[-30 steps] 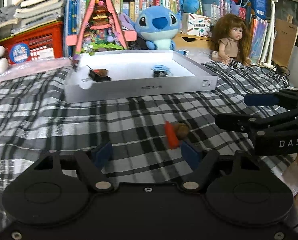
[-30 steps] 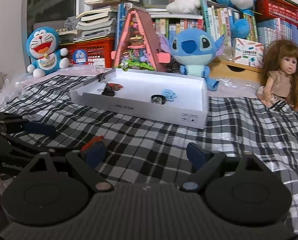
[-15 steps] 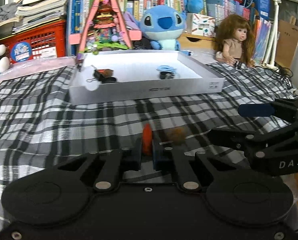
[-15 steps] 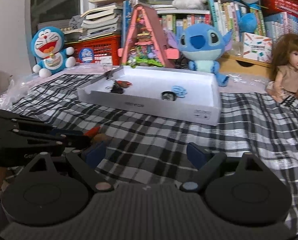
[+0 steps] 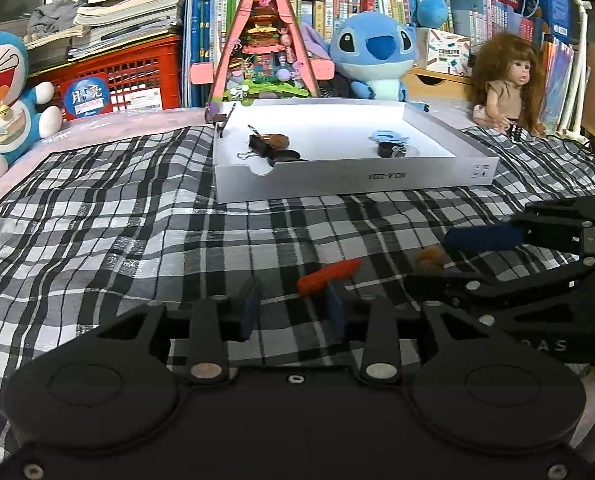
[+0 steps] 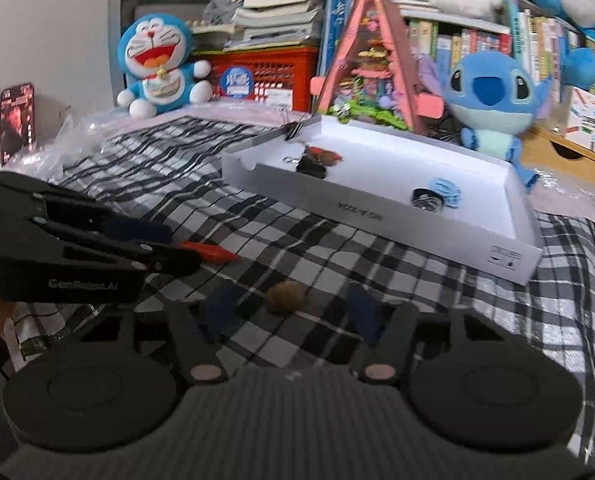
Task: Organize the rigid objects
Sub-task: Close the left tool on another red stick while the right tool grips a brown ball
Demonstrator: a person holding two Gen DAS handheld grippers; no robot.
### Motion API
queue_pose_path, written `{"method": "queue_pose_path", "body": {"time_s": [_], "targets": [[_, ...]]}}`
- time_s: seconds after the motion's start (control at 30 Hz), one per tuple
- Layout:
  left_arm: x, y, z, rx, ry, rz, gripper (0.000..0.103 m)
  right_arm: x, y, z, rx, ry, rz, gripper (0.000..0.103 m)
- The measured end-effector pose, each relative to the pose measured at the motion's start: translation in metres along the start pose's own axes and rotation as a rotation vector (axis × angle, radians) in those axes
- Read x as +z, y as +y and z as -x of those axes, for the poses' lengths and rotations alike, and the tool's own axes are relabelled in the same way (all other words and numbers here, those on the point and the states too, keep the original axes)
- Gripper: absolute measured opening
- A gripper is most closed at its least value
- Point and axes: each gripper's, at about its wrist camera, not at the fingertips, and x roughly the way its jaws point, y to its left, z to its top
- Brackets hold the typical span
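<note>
An orange carrot-shaped piece (image 5: 328, 271) lies on the plaid cloth just ahead of my left gripper (image 5: 292, 305), which is open; the piece rests by the right fingertip. It also shows in the right wrist view (image 6: 213, 251). A small brown nut-like object (image 6: 286, 297) lies between the fingertips of my open right gripper (image 6: 287, 312); it shows in the left wrist view (image 5: 429, 258) too. The white tray (image 5: 377, 180) stands further back and holds a binder clip (image 5: 262, 146), a brown piece and a blue and black item (image 5: 389, 143).
Plush toys, a doll (image 5: 505, 84), a pink triangular toy house (image 5: 263, 40), a red crate (image 5: 137, 76) and shelves of books line the back. The plaid cloth (image 5: 117, 232) covers the surface. The two grippers are close, side by side.
My left gripper had shut on the orange piece half a second ago; now it is open and the piece lies on the cloth, turned sideways. My right gripper moved left to the brown object.
</note>
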Motion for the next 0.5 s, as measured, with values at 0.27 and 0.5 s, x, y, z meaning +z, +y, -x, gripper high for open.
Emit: {"method": "queue_pose_path", "body": {"time_s": [0.27,0.5], "targets": [[0.0,-0.002,-0.001,0.004,-0.003,0.001,0.038,-0.001,0.001,0.0,-0.029,0.014,0.019,0.026],[0.002,-0.001,-0.005,0.054,-0.008,-0.005,0.04,-0.003,-0.011,0.007,-0.085,0.01,-0.026,0.025]]}}
